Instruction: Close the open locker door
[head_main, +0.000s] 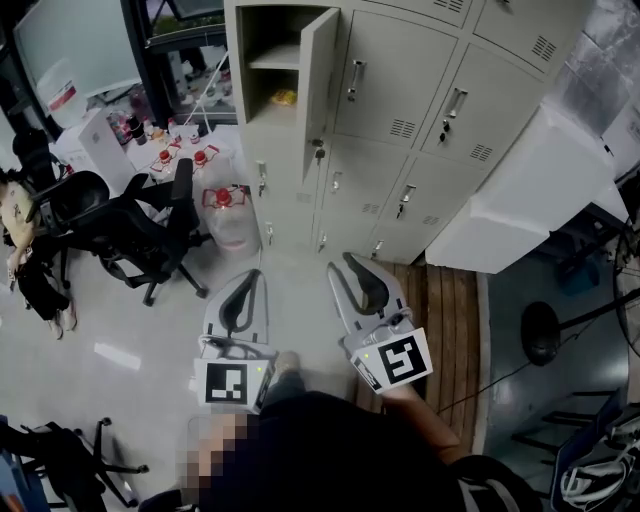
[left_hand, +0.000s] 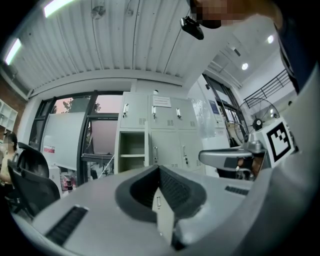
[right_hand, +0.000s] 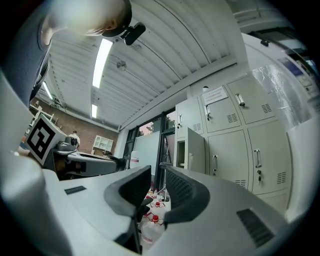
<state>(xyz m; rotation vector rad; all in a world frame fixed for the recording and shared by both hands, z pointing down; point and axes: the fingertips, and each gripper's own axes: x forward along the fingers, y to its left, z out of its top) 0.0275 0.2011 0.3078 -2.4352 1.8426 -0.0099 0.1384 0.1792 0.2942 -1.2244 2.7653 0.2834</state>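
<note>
A bank of pale grey lockers (head_main: 420, 110) stands ahead. One upper-left door (head_main: 318, 80) hangs open, swung outward and seen almost edge-on, beside its open compartment (head_main: 272, 55) with a shelf and a small yellow item. In the right gripper view the open door (right_hand: 196, 150) juts toward me. The left gripper view shows the open compartment (left_hand: 132, 150). My left gripper (head_main: 257, 272) hangs low over the floor, well short of the lockers, shut and empty (left_hand: 159, 169). My right gripper (head_main: 340, 262) is beside it, jaws slightly apart, holding nothing (right_hand: 158, 172).
A black office chair (head_main: 120, 225) stands at the left. Large water bottles (head_main: 225, 210) with red caps sit by the locker's left foot. A white cabinet (head_main: 530, 190) juts out at the right, above a wooden floor strip (head_main: 445, 310). A round black stand base (head_main: 540, 335) lies further right.
</note>
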